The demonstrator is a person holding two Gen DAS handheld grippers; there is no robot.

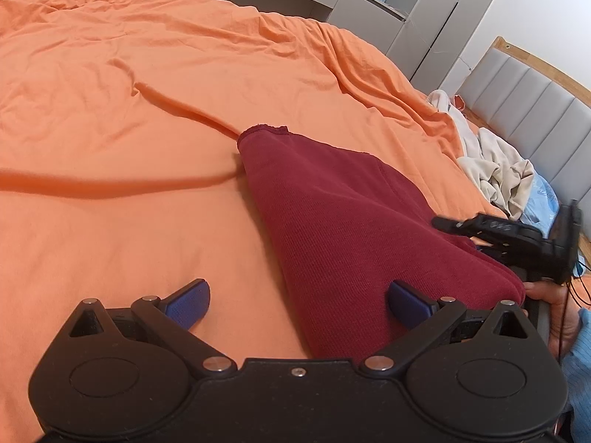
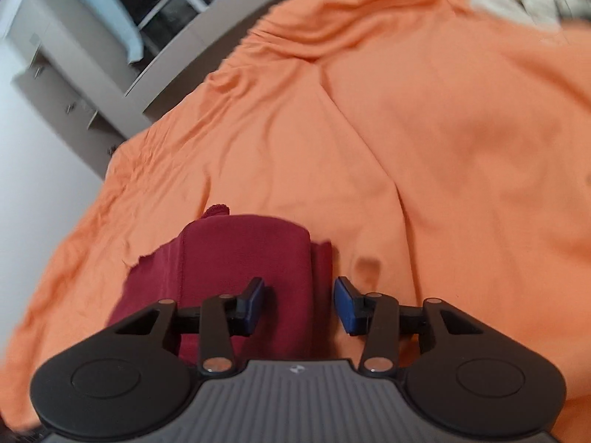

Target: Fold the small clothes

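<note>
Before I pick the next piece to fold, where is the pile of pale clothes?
In the left wrist view the pale clothes lie far right on the orange bedspread, against the grey headboard, beyond the maroon garment.

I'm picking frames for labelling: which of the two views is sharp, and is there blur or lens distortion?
Left wrist view: sharp, the knit of the maroon garment and the creases of the orange bedsheet read clearly; fisheye bends the headboard. Right wrist view: motion-blurred, garment edges and sheet folds smeared, corners vignetted dark; the right gripper itself stays crisp.
</note>
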